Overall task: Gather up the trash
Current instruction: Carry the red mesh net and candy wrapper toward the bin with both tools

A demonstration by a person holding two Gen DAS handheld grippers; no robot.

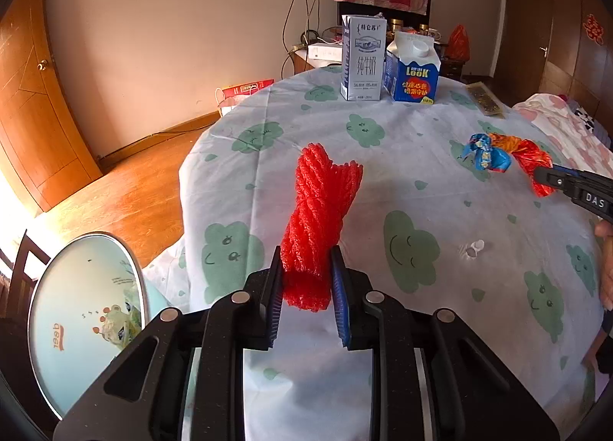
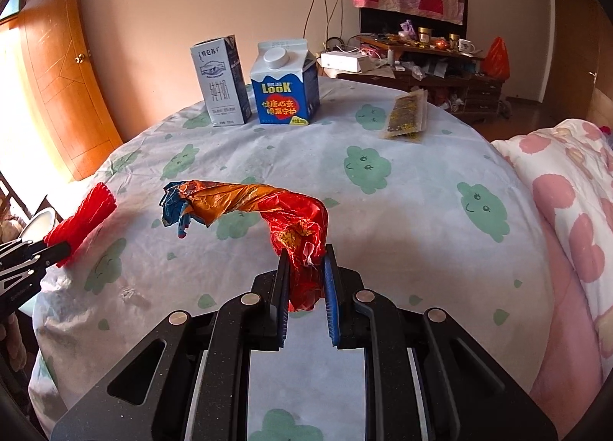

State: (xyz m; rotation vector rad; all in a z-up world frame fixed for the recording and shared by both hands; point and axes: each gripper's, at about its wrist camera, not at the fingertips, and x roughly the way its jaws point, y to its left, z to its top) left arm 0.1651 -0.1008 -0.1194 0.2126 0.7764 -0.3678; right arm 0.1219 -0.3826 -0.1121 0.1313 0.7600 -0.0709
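A red foam net sleeve (image 1: 322,192) stands up out of my left gripper (image 1: 306,253), whose blue pads press on its lower end just above the cloud-print tablecloth (image 1: 421,173). In the right wrist view the same net (image 2: 82,219) shows at the far left. My right gripper (image 2: 306,251) is shut on the red end of a twisted red, orange and blue wrapper (image 2: 249,200), which droops leftward over the cloth. From the left wrist view that wrapper (image 1: 509,152) and the right gripper (image 1: 544,177) appear at the right.
Two milk cartons, one grey-white (image 2: 222,85) and one blue (image 2: 285,85), stand at the table's far side. A flat snack packet (image 2: 408,115) lies to their right. A round light-blue bin (image 1: 88,311) sits below the table's left edge. A pink quilt (image 2: 567,192) borders the right.
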